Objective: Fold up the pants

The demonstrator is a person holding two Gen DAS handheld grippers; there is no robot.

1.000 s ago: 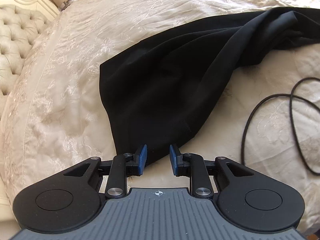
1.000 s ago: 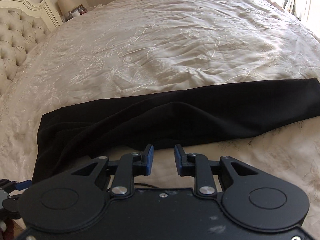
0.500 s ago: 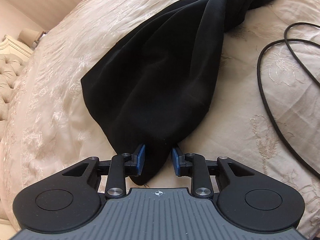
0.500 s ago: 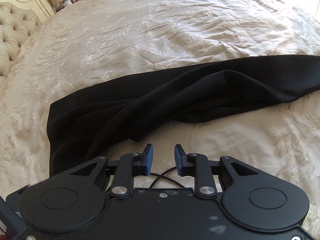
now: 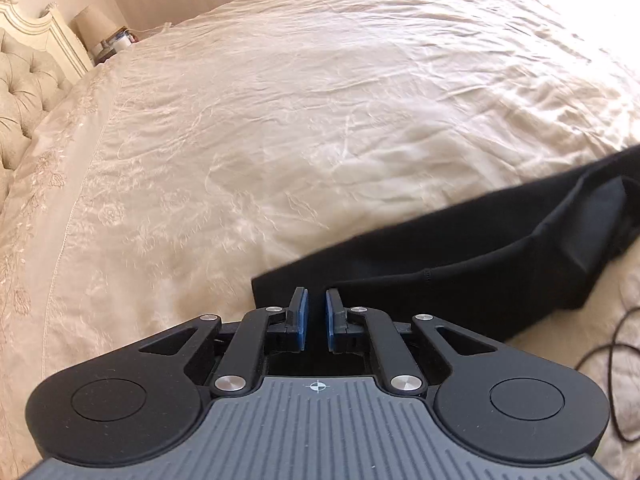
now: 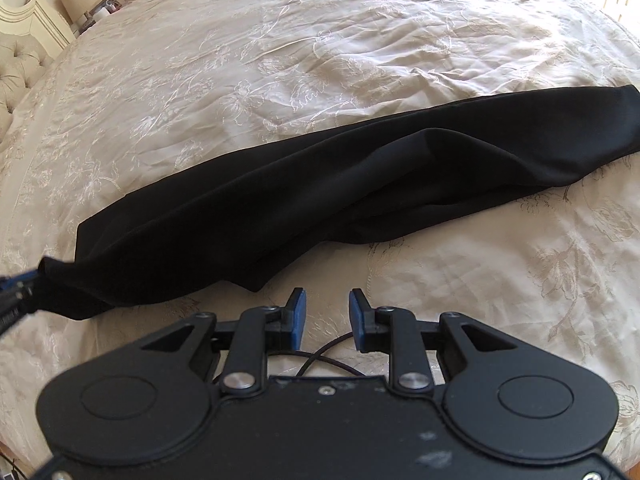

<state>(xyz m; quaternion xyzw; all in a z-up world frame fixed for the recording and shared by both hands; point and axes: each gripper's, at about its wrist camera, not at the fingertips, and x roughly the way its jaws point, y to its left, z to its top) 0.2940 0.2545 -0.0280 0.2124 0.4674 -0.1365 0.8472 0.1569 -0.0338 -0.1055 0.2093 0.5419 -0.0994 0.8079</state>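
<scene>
Pants [image 6: 304, 200], limp matte black, left gripper [image 5: 314, 310] clamped on corner, right gripper [image 6: 327, 307] parted, empty, embroidered cream bedspread [image 6: 280, 60].

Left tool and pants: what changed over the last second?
The left tool has just been closing on the near end of the black pants, now pinched, and the right view shows that end pulled up off the bedspread. The right tool is open as before, holding nothing.

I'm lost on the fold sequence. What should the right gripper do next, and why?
Probably drop the right gripper forward onto the near edge of the pants and pinch. It hovers open over bare bedspread, while the left gripper has just been closing on the hem corner.
</scene>
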